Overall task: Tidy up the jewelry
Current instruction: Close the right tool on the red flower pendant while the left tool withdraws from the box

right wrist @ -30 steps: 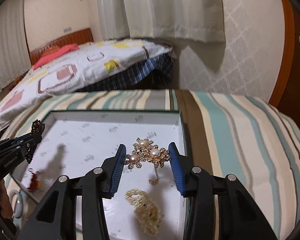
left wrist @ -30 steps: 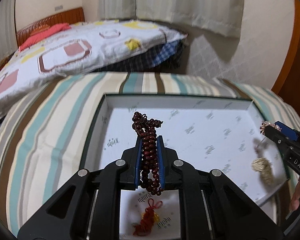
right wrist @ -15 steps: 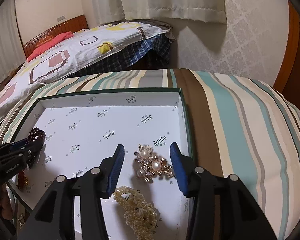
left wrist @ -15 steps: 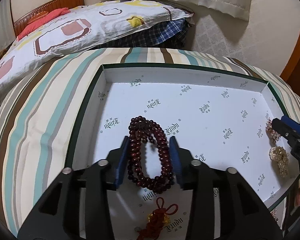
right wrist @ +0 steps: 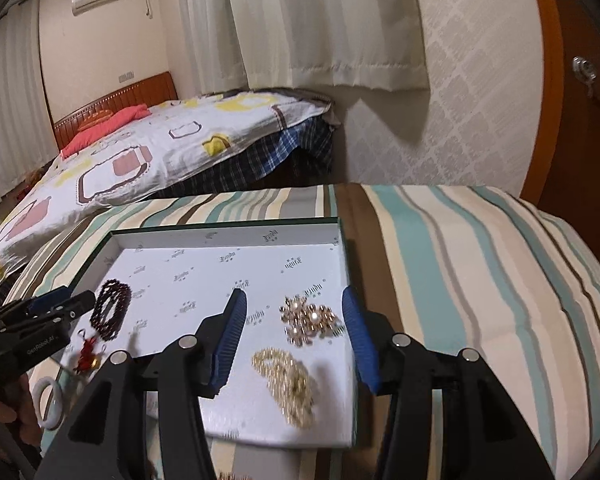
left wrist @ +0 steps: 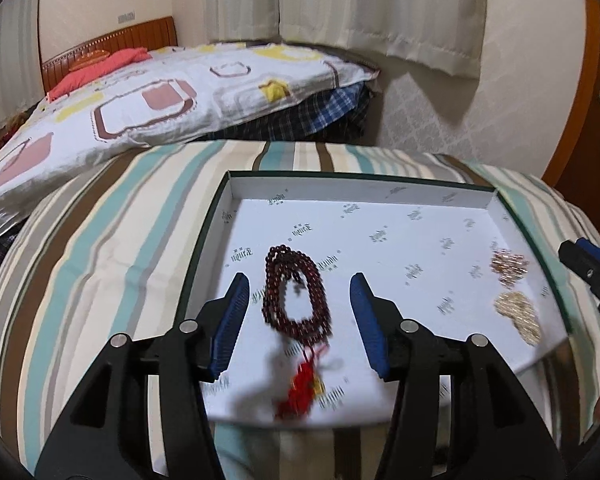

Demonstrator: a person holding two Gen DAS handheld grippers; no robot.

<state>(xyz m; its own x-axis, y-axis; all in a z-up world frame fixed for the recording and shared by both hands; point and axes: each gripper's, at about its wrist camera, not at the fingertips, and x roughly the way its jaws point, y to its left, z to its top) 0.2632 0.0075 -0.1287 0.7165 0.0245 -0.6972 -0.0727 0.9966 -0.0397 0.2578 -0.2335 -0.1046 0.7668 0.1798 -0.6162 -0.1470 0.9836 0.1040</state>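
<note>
Left wrist view: dark red bead bracelet (left wrist: 296, 296) is seen lying flat in the white box (left wrist: 360, 190), long axis running away from the camera, red tassel nearest. Left gripper (left wrist: 300, 320) jaws, just opened, are held apart, nothing gripped. Right gripper (right wrist: 294, 340) is likewise parted above the pearl brooch (right wrist: 310, 320), untouched.

Striped cushion (right wrist: 480, 264) carries the white-lined box lid (right wrist: 224, 238), sitting flat. White bangle (right wrist: 50, 402) rests on cushion just beside lid's left edge.
</note>
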